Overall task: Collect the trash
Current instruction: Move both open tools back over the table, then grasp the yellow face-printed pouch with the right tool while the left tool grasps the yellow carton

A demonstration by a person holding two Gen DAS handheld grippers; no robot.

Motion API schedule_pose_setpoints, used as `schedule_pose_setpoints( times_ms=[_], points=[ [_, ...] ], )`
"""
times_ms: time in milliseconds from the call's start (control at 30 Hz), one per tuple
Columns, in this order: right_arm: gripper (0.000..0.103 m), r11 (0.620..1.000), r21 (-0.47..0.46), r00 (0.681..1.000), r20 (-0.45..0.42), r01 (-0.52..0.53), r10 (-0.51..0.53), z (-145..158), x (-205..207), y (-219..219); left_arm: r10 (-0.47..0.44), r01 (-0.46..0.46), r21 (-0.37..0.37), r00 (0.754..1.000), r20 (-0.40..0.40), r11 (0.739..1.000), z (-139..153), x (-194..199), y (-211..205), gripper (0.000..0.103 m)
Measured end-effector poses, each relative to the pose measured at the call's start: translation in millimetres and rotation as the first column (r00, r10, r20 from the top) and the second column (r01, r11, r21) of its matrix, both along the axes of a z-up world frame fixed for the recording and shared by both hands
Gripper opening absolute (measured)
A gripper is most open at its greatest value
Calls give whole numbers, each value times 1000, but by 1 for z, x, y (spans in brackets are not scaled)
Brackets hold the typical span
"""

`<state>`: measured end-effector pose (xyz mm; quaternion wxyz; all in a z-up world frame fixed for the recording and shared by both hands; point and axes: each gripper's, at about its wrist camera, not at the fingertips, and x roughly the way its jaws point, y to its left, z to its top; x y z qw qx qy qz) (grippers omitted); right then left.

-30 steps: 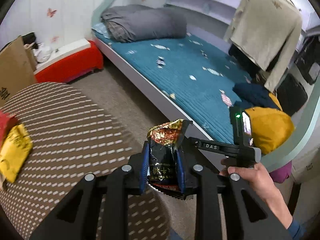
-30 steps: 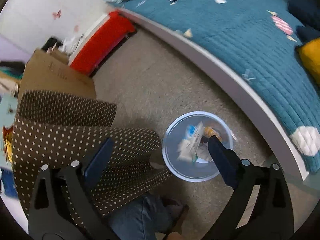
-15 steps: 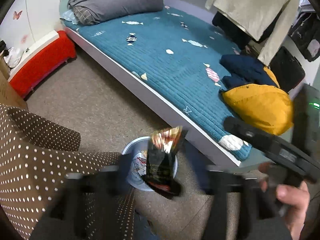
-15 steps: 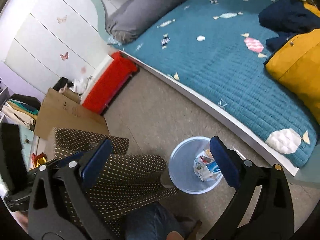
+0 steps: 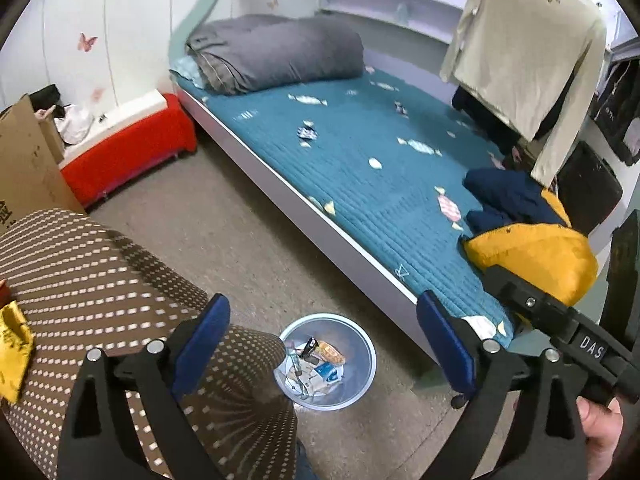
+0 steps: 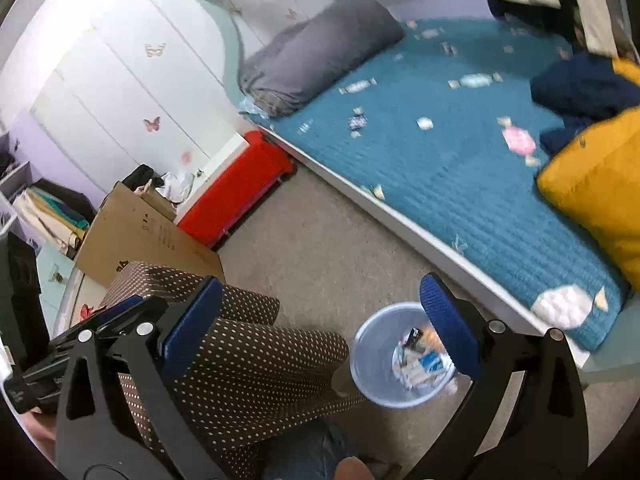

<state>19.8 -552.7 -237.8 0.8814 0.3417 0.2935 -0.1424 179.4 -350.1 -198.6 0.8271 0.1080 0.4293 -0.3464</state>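
Gone from the left gripper [image 5: 322,330] is the dark snack bag it pinched a second ago; its two blue pads now stand wide apart with nothing between them. That bag looks to lie in the one round bin [image 5: 360,394] at the lower middle of the left view, on the floor just beside the brown dotted cloth [image 5: 100,280], with about five bits of trash [image 5: 316,364] inside: a dark piece, an orange one, a blue and white one and some pale scraps. The right gripper [image 6: 320,326] is spread wide too and holds nothing, and the bin [image 6: 366,376] shows low in the frame, partly behind its right pad. One bare hand [image 5: 600,440] at the lower right of the left view grips the handle of the right gripper, which sticks in from that edge. One yellow wrapper [image 5: 14,344] lies on the cloth at the far left. Further out are one bed [image 5: 360,168] with a teal cover, one gray rolled blanket [image 5: 276,52] near the top, one yellow cushion [image 5: 536,260] at the right, one red box [image 5: 128,156] and one cardboard box [image 5: 24,168] at the left.
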Motion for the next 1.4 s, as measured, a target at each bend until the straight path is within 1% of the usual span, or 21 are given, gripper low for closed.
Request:
schedule_pose_setpoints(
  times_ms=[267, 433, 600, 733, 833, 933, 1033, 1167, 1400],
  points=[
    [97, 995, -69, 997, 25, -73, 75, 39, 6, 39, 31, -26, -67, 997, 73, 997, 35, -18, 40, 92],
    [97, 988, -103, 993, 31, -114, 117, 58, 10, 61, 41, -31, -105, 995, 92, 994, 52, -27, 63, 92],
    [97, 977, -145, 985, 39, -158, 165, 78, 15, 87, 80, -60, -149, 988, 130, 987, 70, -35, 96, 92],
    [97, 968, -169, 979, 57, -185, 197, 94, 19, 108, 107, -84, -171, 986, 130, 982, 78, -37, 124, 92],
    [97, 958, -192, 971, 66, -213, 229, 106, 23, 127, 131, -106, -198, 984, 118, 974, 82, -37, 153, 92],
    [97, 944, -217, 961, 60, -250, 269, 115, 30, 149, 171, -143, -207, 977, 126, 968, 84, -38, 186, 92],
    [97, 923, -245, 948, 44, -296, 315, 121, 41, 178, 229, -196, -216, 964, 138, 957, 84, -37, 221, 92],
    [97, 892, -267, 924, 16, -364, 382, 122, 57, 217, 316, -282, -225, 939, 136, 933, 81, -33, 272, 92],
    [97, 826, -294, 872, -56, -480, 487, 110, 92, 289, 452, -419, -219, 882, 132, 881, 67, -24, 355, 92]
  ],
)
